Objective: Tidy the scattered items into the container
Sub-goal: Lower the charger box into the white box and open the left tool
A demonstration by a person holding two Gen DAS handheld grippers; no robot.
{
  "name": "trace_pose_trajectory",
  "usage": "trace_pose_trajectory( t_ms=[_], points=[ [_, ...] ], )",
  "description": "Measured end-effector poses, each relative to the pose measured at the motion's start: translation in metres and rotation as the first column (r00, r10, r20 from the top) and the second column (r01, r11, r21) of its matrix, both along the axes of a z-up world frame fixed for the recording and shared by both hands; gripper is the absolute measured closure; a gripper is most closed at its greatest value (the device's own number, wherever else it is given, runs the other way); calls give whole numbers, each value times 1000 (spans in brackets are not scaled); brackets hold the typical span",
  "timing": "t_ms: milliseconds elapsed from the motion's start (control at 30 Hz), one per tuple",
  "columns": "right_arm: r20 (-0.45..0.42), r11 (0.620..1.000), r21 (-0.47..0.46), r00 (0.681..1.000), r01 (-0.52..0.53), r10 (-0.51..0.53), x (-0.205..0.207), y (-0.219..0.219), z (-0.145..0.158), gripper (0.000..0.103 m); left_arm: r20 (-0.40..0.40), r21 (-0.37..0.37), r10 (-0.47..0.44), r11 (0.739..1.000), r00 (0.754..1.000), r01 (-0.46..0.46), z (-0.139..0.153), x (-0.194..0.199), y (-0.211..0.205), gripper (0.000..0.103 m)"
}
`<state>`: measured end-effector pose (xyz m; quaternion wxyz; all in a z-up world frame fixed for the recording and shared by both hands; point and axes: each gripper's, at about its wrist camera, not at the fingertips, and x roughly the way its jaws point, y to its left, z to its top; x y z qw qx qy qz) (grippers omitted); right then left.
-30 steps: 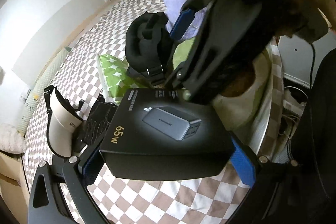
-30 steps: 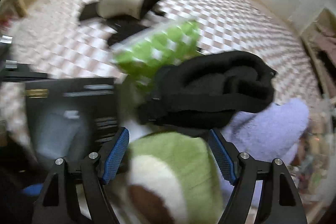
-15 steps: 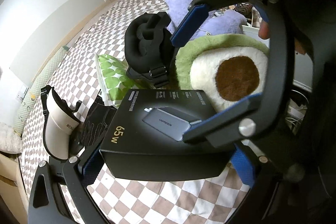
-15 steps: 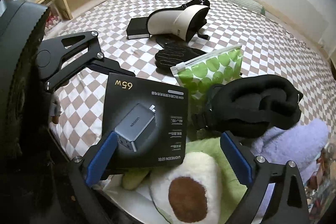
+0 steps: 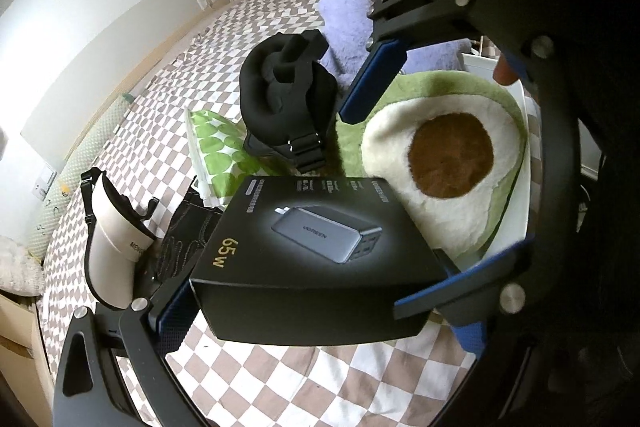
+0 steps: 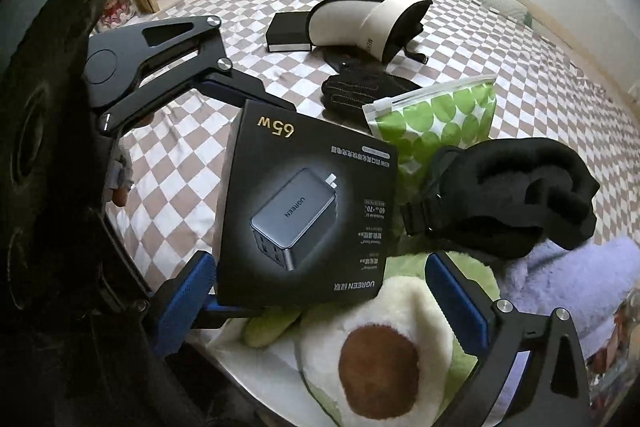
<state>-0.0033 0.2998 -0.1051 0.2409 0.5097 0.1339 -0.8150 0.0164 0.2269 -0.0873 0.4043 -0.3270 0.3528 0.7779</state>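
Left tongs (image 5: pixel 316 311): pinching the black charger box (image 5: pixel 320 251) by its two sides, as they did a second ago; I hold it just above the checked bedspread (image 5: pixel 320 379).
Right tongs (image 6: pixel 324 301): spread wide, nothing between the pads; a second ago they were down around the avocado plush (image 6: pixel 384 359), now they have pulled back above it.
Container: the white bin (image 5: pixel 516 211) at the bed's edge holds the plush, so that item looks delivered.
Meaning: the box sits right beside the bin, I judge it goes in next.
Farther out: black strap bundle (image 6: pixel 508 199), green spotted pouch (image 6: pixel 436 123), black gloves (image 6: pixel 360 91) and white visor (image 6: pixel 372 23) lie on the bedspread.
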Motion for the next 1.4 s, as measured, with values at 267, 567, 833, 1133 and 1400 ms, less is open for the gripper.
trace_pose_trajectory(
  t_ms=[267, 567, 833, 1133, 1400],
  points=[
    [30, 999, -28, 999, 27, -26, -3, 6, 0, 0, -111, -26, -37, 999, 993, 35, 1, 14, -2, 0],
    [71, 999, -35, 997, 34, -32, -4, 7, -4, 0, -257, -78, -124, 991, 958, 107, -5, 33, -3, 0],
    [48, 1000, -1, 998, 28, -28, -1, 0, -4, 0, -325, -84, -187, 982, 927, 168, -9, 40, -8, 0],
    [21, 995, -25, 995, 97, -97, -19, 3, -6, 0, -437, -122, -213, 977, 874, 178, -19, 51, -3, 0],
    [82, 961, -39, 959, 274, -270, -40, 40, -18, 0, -425, -166, -308, 951, 851, 261, -21, 75, -7, 0]
  ],
)
